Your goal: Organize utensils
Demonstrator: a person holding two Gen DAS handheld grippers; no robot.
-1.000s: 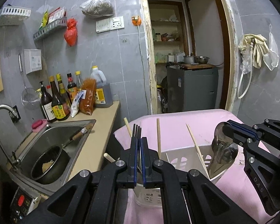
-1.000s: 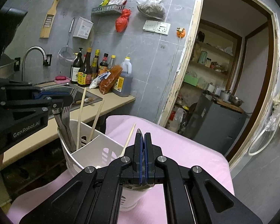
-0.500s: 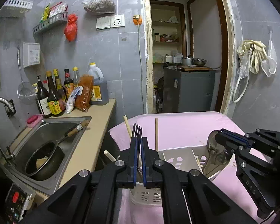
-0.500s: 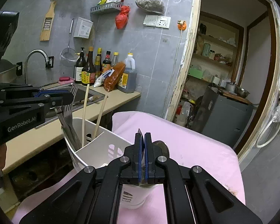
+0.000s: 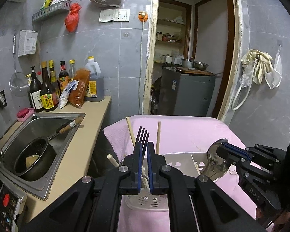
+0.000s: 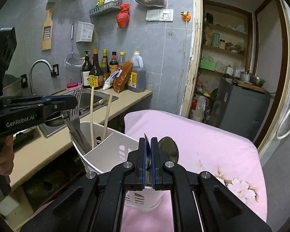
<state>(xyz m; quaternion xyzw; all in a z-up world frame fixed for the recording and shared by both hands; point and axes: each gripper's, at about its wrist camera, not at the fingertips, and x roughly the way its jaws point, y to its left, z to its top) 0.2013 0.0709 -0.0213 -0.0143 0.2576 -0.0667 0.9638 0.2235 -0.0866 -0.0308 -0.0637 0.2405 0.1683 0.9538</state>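
While my left tongs (image 5: 143,164) are gripping the fork (image 5: 143,138), my right tongs (image 6: 148,159) are pinching the spoon (image 6: 168,147) over the holder (image 6: 106,154).

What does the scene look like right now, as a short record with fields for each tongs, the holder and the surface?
left tongs: shut on fork, tines up, over the holder's left compartment
right tongs: shut on spoon, bowl up, over the right compartment
utensil holder: white, divided, upright on the pink cloth
chopsticks: standing in the fork's compartment
beside: steel sink with a dark pot inside
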